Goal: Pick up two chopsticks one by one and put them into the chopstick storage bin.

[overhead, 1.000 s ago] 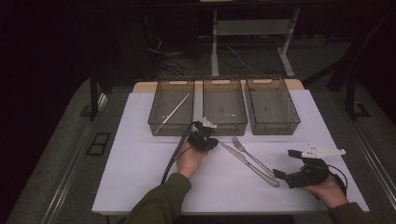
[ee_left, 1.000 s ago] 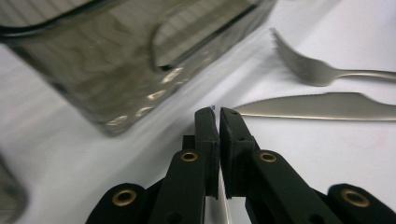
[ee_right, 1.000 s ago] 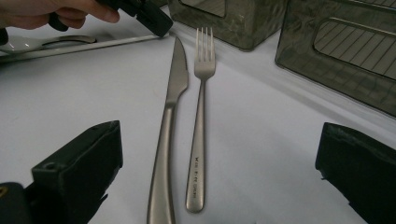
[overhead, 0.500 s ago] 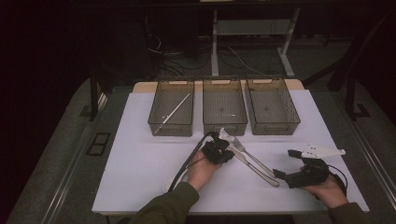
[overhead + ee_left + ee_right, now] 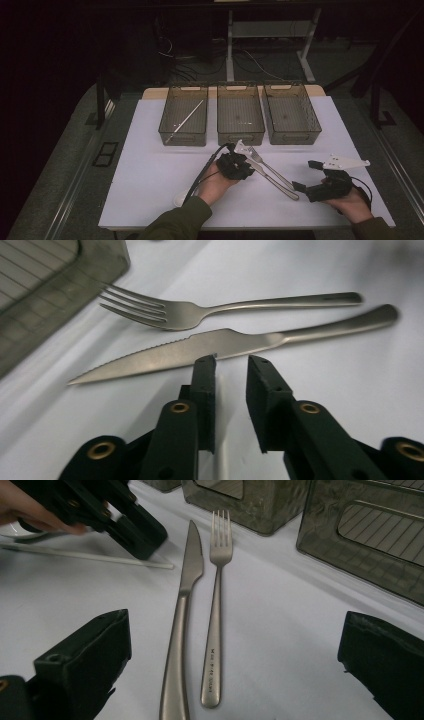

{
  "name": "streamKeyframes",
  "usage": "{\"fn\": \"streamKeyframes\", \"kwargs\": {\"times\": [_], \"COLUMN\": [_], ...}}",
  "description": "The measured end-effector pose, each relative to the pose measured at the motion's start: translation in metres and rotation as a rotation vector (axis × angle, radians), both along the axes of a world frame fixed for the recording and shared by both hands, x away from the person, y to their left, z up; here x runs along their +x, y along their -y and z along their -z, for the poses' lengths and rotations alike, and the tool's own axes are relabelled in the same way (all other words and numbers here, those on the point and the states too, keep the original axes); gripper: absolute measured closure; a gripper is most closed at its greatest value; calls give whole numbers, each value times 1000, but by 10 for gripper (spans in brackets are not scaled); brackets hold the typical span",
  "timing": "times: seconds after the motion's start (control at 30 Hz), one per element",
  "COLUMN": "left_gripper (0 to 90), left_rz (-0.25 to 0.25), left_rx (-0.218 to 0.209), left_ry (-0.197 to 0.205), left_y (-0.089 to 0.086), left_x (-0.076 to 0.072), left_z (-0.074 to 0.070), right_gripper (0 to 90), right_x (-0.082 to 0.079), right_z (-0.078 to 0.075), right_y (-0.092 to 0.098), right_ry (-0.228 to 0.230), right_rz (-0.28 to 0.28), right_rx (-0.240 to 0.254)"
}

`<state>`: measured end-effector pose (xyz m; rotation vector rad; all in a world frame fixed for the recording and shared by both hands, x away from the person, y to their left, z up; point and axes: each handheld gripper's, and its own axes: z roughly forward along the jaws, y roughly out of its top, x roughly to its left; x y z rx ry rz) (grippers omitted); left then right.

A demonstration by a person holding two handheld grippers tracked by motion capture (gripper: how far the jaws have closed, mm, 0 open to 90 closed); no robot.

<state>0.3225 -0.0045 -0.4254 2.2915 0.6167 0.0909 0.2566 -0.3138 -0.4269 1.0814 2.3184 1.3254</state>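
Knife [image 5: 200, 347] lies flat on desk [image 5: 150, 170], beside fork [image 5: 200, 312]. My left gripper [image 5: 231, 362] has its fingers just opened slightly, empty, tips at the blade. Right gripper [image 5: 235, 645] stands wide, holding nothing.

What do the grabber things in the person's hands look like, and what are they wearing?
Both grippers are black. The left gripper has flat, blocky jaws with small brass-coloured rings near the base and a black cable trailing from it. The right gripper carries a pale grey three-cornered plate on top. The person wears olive-green sleeves.
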Motion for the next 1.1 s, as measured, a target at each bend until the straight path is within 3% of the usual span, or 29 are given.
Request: {"fn": "streamKeyframes", "kwargs": {"times": [0.1, 0.2, 0.3, 0.4, 0.57, 0.7, 0.9, 1.1], "left_gripper": [669, 617, 580, 550, 507, 497, 520, 640], "left_rz": [18, 40, 30, 60, 58, 67, 70, 61], "left_rx": [-30, -31, -64, -58, -60, -55, 3, 41], "left_ry": [18, 23, 14, 19, 13, 7, 25, 30], "left_y": [-16, -33, -51, -68, -86, -92, -91, -87], "left_x": [-8, -15, -24, -33, -44, -50, -51, -46], "left_z": [-9, -14, -12, -9, -3, 1, 8, 14], "right_gripper": [5, 5, 5, 5, 5, 5, 5, 5], "right_x": [0, 0, 0, -1, -1, 0, 0, 1], "right_z": [1, 1, 1, 1, 5, 9, 8, 8], "right_y": [0, -1, -1, -3, -7, -14, -22, -21], "right_ry": [-3, -1, 3, 3, -4, -16, -5, 1], "right_rz": [-3, -5, -8, -11, -21, -37, -53, -50], "right_rx": [1, 3, 6, 18, 40, 47, 30, 32]}}
